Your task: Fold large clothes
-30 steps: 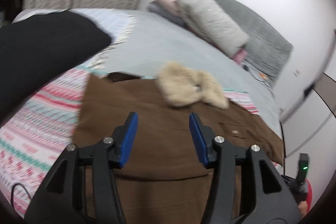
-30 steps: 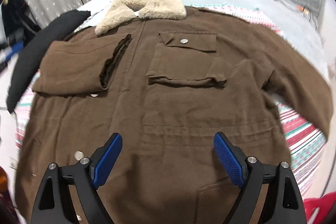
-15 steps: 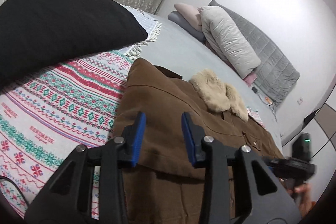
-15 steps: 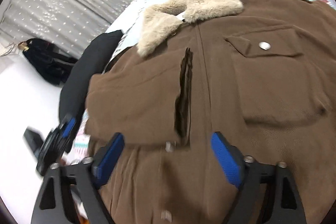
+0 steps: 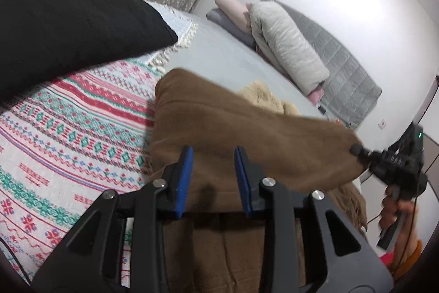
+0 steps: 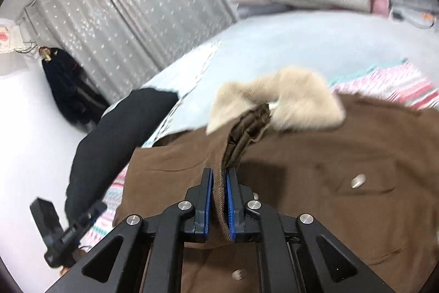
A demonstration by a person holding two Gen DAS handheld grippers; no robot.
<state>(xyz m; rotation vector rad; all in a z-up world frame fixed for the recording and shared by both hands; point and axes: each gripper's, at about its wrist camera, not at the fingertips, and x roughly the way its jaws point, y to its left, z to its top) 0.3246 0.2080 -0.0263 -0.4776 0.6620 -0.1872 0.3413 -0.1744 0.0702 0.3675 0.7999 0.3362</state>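
A brown coat (image 6: 343, 155) with a beige fur collar (image 6: 277, 98) lies on a patterned blanket (image 5: 68, 133) on the bed. One sleeve (image 5: 247, 133) is folded across the coat's front. My right gripper (image 6: 219, 180) is shut on the ribbed cuff (image 6: 241, 139) of that sleeve; it also shows at the right of the left wrist view (image 5: 359, 151), holding the sleeve end raised. My left gripper (image 5: 211, 177) is open, its blue pads (image 5: 185, 180) low over the coat near the sleeve, holding nothing.
A black garment (image 5: 63, 29) lies on the blanket's far left. Folded duvets and pillows (image 5: 285, 43) are stacked at the head of the bed by the wall. Dotted curtains (image 6: 137, 18) hang behind. A dark bag (image 6: 68, 89) stands on the floor.
My right gripper has moved in and shut on the sleeve cuff, lifting it. My left gripper has narrowed a little and come closer over the coat's side.
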